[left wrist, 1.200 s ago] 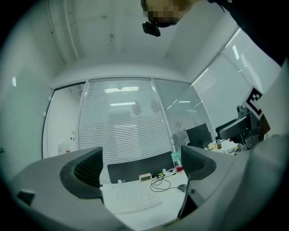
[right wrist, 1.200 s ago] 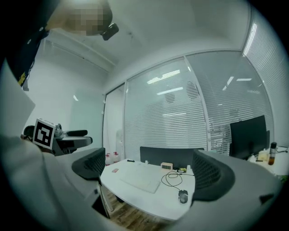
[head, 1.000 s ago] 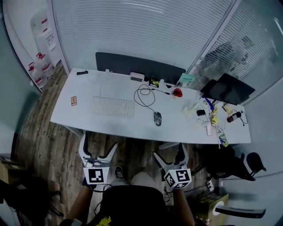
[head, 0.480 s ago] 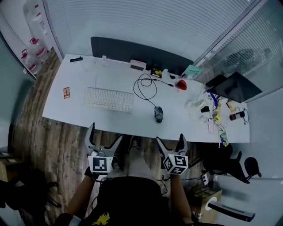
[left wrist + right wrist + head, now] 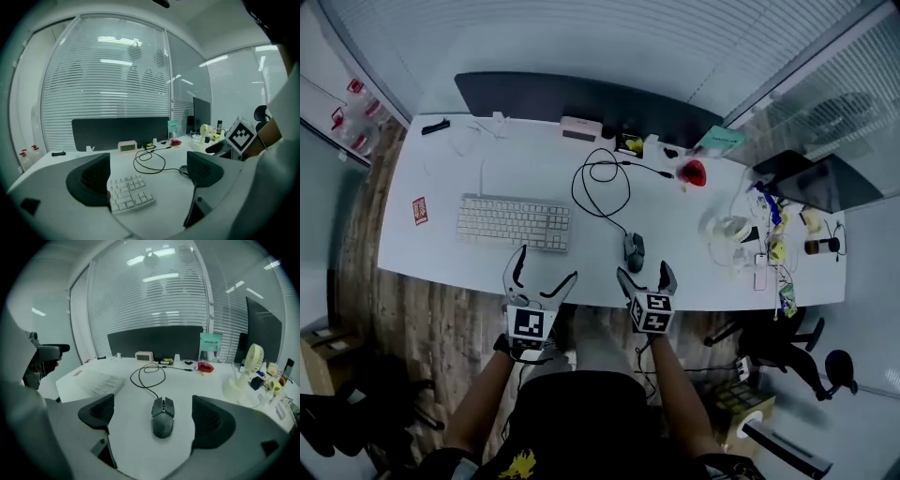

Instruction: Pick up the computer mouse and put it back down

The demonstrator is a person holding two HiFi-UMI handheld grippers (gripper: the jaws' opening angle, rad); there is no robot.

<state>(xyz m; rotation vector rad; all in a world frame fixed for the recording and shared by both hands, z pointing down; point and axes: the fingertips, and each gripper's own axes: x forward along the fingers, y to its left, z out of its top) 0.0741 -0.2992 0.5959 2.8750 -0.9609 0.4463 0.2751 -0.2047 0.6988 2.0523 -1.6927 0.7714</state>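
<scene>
A dark wired computer mouse (image 5: 635, 250) lies near the front edge of the white desk (image 5: 431, 253), and its black cable (image 5: 600, 192) loops toward the back. My right gripper (image 5: 643, 273) hovers over the front edge just behind the mouse. Its jaws are closing but still stand wide. In the right gripper view the mouse (image 5: 163, 417) lies ahead on the line between the two jaws, and neither pad touches it. My left gripper (image 5: 546, 266) is open with nothing in it, at the desk edge in front of the white keyboard (image 5: 514, 222).
At the back of the desk are a small clock (image 5: 579, 128) and a red object (image 5: 694, 172), in front of a dark partition (image 5: 581, 98). Clutter (image 5: 769, 248) fills the right end. A card (image 5: 419, 209) lies at the left. An office chair (image 5: 787, 337) stands at the right.
Both grippers have moved forward and down from over the floor to the desk's front edge. The right one now sits just behind the mouse, the left one in front of the keyboard.
</scene>
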